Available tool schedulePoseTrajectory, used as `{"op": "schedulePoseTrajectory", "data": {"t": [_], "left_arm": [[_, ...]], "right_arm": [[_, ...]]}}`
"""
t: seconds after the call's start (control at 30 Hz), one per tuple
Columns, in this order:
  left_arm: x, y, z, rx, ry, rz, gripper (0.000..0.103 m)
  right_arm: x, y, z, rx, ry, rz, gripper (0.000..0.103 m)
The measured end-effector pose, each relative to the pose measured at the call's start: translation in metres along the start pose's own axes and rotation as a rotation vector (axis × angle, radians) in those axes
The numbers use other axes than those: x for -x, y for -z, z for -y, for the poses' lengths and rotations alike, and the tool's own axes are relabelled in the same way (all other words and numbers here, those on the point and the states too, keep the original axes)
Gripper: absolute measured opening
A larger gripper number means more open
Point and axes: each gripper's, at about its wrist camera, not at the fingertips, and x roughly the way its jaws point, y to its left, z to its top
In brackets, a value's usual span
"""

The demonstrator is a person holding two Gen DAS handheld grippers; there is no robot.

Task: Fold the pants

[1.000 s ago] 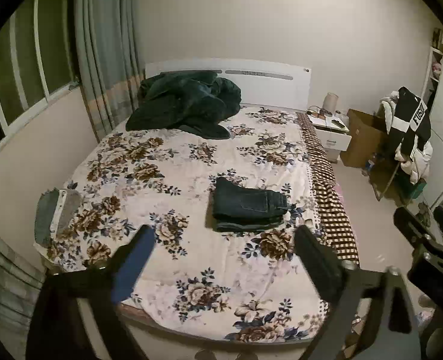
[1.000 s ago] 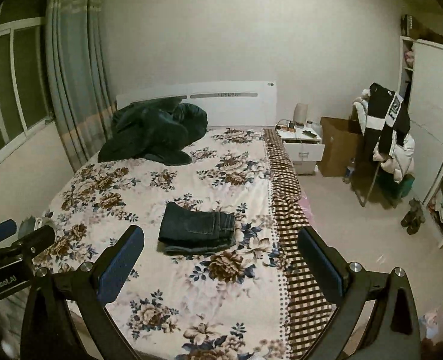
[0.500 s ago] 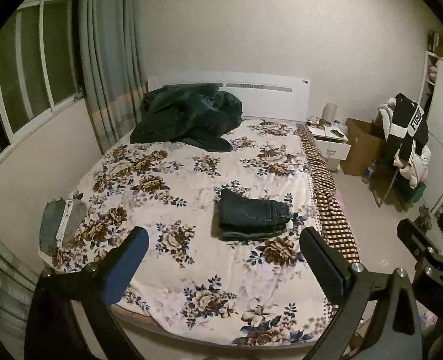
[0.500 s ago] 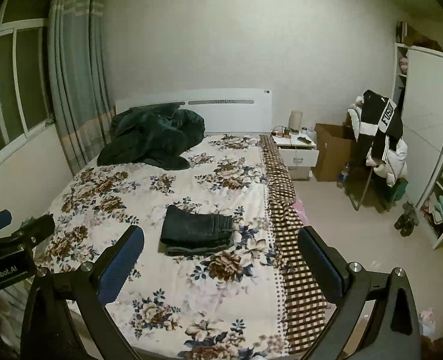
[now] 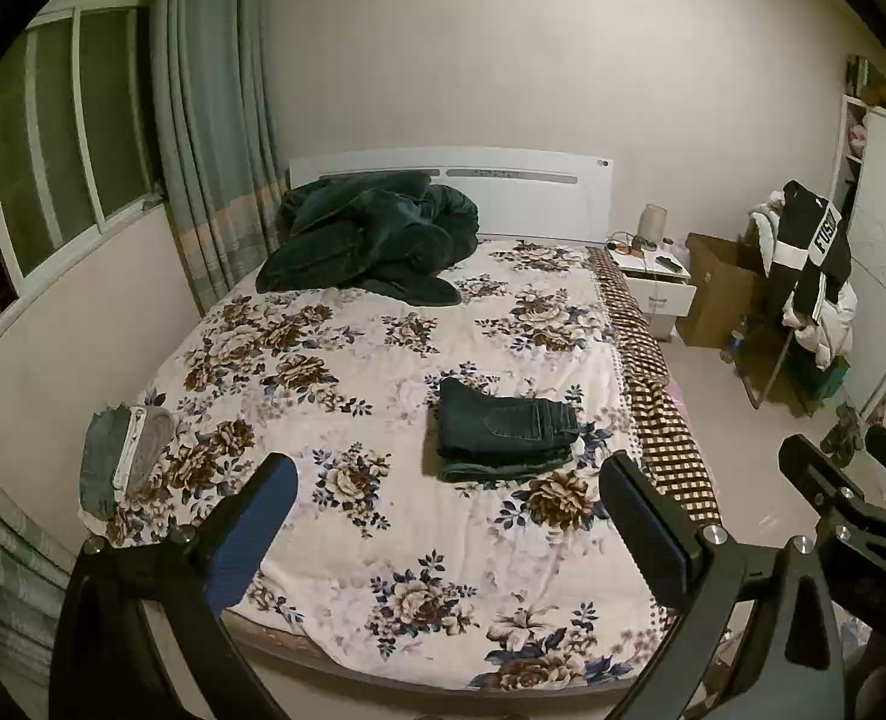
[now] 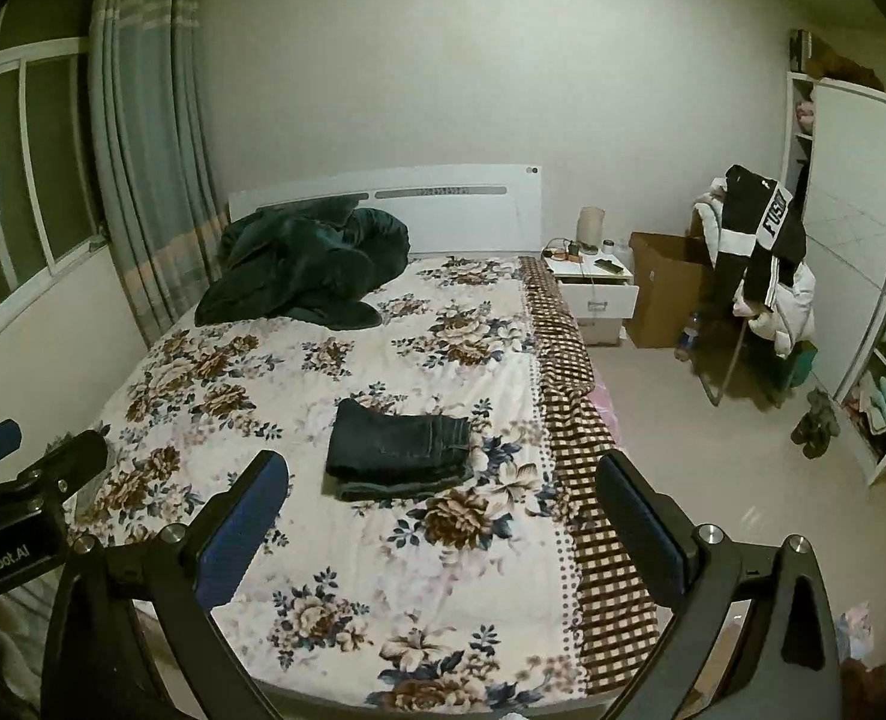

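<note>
Dark jeans (image 5: pixel 502 435) lie folded in a compact stack on the floral bedspread (image 5: pixel 353 360), right of the bed's middle; they also show in the right wrist view (image 6: pixel 401 459). My left gripper (image 5: pixel 443 480) is open and empty, held back beyond the foot of the bed. My right gripper (image 6: pixel 437 477) is open and empty too, also well short of the jeans. The right gripper's body shows at the left wrist view's right edge (image 5: pixel 850 516).
A dark green duvet (image 5: pixel 371 240) is heaped at the headboard. A small grey folded garment (image 5: pixel 125 456) lies on the bed's near left corner. A nightstand (image 6: pixel 592 288), a cardboard box (image 6: pixel 664 288) and a chair with clothes (image 6: pixel 760 264) stand right of the bed. A curtain (image 5: pixel 215 120) hangs left.
Both grippers have drawn back and up from the bed, so the jeans and bed look smaller and lower. The jeans have not moved. Both stay open.
</note>
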Motion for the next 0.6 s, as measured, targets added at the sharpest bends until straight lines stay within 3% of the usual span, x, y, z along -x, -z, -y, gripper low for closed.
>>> {"op": "schedulePoseTrajectory", "data": {"t": [0.6], "left_arm": [[-0.0010, -0.0042, -0.0077, -0.017, -0.006, -0.010, 0.103]], "right_arm": [[-0.0002, 0.0058, -0.0064, -0.010, -0.002, -0.017, 0.103]]}}
